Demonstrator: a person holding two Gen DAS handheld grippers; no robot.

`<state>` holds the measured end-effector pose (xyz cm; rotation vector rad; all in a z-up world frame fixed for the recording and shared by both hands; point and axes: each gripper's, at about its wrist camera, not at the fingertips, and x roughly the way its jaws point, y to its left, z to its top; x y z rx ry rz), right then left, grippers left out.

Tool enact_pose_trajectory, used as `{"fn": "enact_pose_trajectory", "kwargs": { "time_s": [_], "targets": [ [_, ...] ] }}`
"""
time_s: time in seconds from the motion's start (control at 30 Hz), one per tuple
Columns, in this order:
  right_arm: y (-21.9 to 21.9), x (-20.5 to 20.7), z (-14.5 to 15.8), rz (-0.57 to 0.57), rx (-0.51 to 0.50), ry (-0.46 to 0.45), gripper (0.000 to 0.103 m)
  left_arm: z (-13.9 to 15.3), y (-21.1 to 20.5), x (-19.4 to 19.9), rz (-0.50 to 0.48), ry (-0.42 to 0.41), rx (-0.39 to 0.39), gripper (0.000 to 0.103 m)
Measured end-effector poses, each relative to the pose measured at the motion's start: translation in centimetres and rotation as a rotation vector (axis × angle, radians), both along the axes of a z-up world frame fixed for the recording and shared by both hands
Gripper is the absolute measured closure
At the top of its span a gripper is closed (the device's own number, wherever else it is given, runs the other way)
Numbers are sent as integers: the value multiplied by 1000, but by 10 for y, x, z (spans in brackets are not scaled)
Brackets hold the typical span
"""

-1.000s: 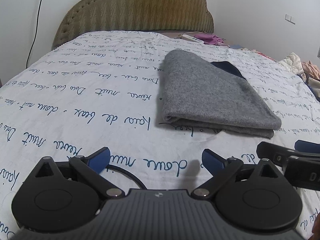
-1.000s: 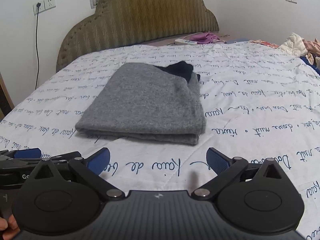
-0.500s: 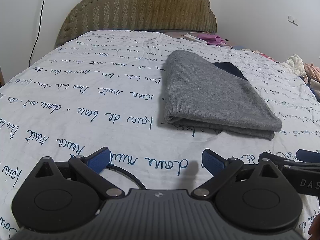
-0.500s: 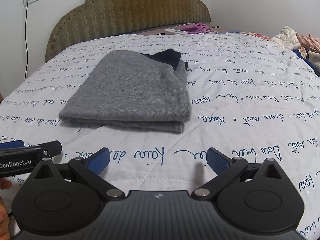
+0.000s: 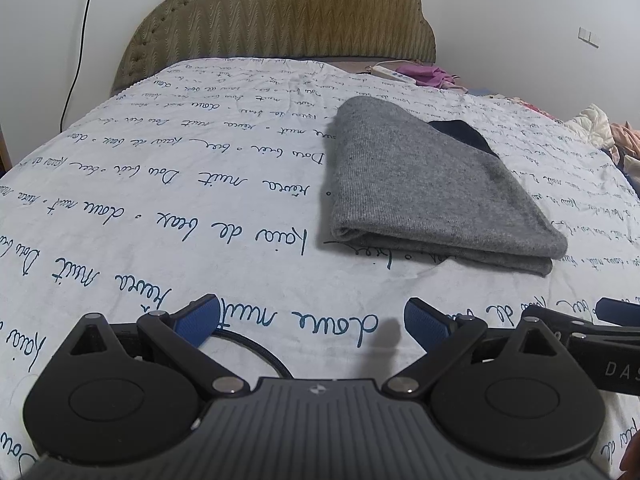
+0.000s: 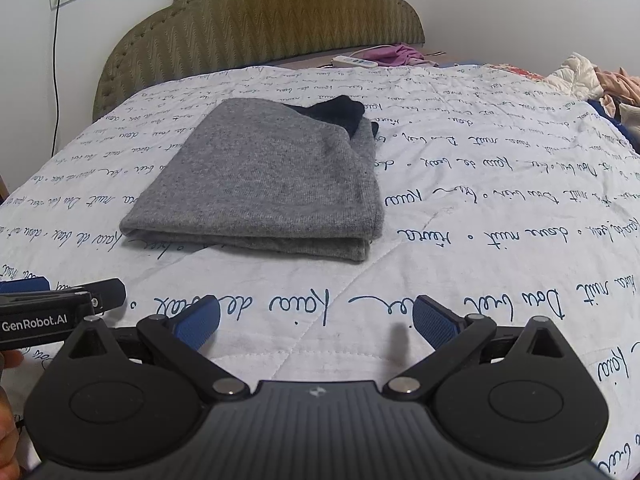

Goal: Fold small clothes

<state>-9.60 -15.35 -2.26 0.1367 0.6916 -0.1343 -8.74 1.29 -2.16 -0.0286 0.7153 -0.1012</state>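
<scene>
**A:** Where is the garment?

**B:** A grey knit garment [image 6: 264,184] lies folded into a flat rectangle near the middle of the bed, on a white quilt [image 6: 500,216] printed with blue cursive writing. A dark navy piece [image 6: 340,114] peeks out at the folded garment's far edge, toward the headboard.

**A:** And the grippers?

**B:** Both hang over the quilt's near edge, apart from the garment. The left gripper [image 5: 308,322] has its blue-padded fingers spread wide with nothing between them. The right gripper [image 6: 316,322] is the same: fingers apart, empty. Each one shows at the side of the other's view.

**A:** What surrounds the bed?

**B:** An olive quilted headboard [image 6: 260,28] stands against a white wall. At the far edge lie a white power strip [image 6: 354,62] and purple cloth [image 6: 394,54]. More clothes [image 6: 588,80] are heaped at the right edge.
</scene>
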Motion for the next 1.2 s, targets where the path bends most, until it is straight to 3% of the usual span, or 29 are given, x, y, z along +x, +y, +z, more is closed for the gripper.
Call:
{"fn": "enact_pose_trajectory", "kwargs": {
  "time_s": [1.2],
  "targets": [
    [2,-1,2,7,3,1,0,-1,1,-1,6,4,4,1]
  ]
}}
